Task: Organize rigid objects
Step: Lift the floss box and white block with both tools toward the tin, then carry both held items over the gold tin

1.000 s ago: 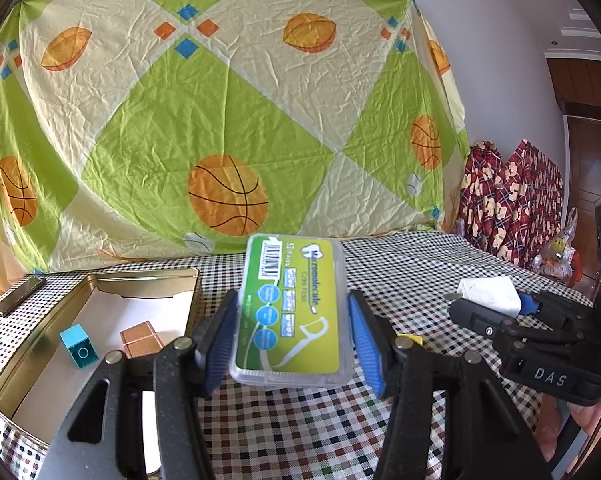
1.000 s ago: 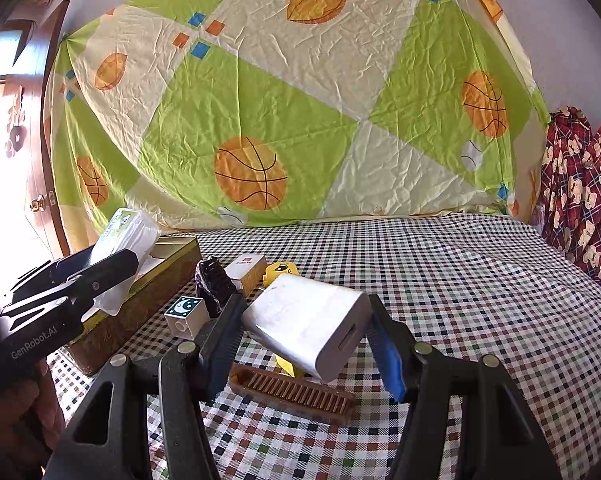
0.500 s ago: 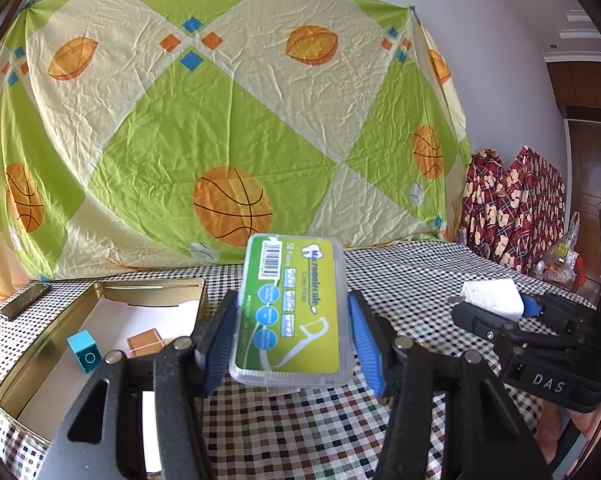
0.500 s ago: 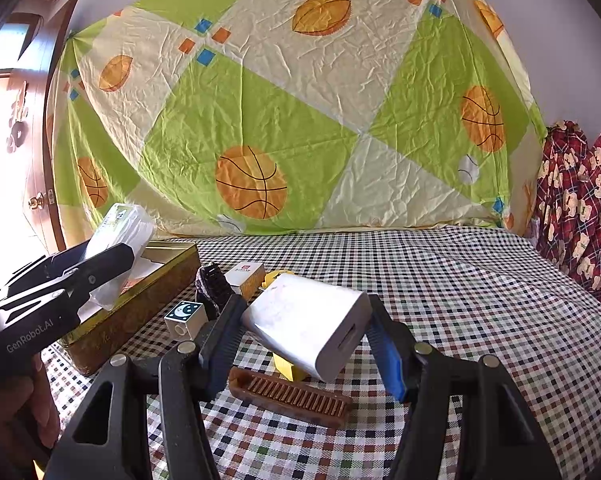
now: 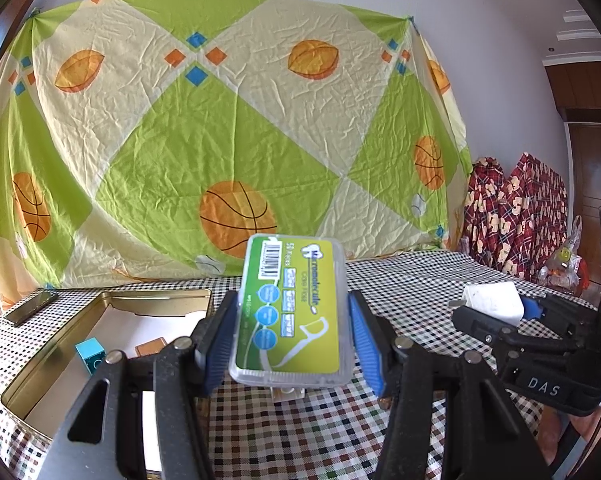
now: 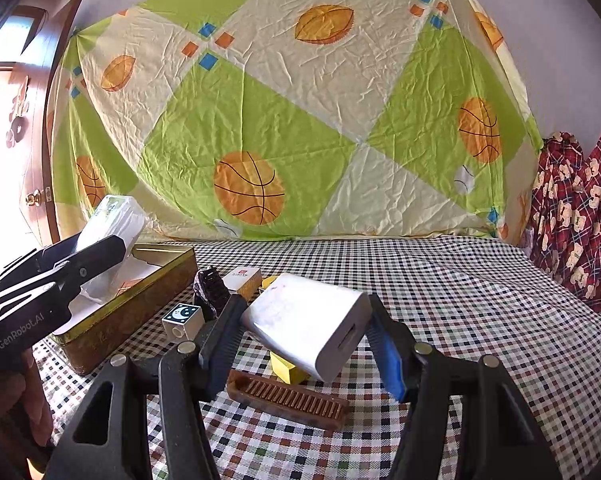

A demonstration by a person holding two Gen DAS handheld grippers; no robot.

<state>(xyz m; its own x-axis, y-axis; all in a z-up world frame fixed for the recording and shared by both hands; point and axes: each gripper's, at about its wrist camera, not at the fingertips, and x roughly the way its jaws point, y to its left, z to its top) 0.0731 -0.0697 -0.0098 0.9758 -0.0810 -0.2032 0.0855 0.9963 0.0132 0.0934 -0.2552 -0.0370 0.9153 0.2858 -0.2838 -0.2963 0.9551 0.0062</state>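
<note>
Two bits sit in my tin (image 5: pixel 112 300) already; left gripper (image 5: pixel 290 344) clamps the floss box (image 5: pixel 292 312), right gripper (image 6: pixel 304 340) the white charger (image 6: pixel 308 328) (table clutter remains).

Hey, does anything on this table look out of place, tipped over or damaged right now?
Nothing looks spilled or broken. The white power bank sits tilted in the right gripper, not square to it. A brown comb, a yellow block and a moon cube lie loose outside the gold tin.
</note>
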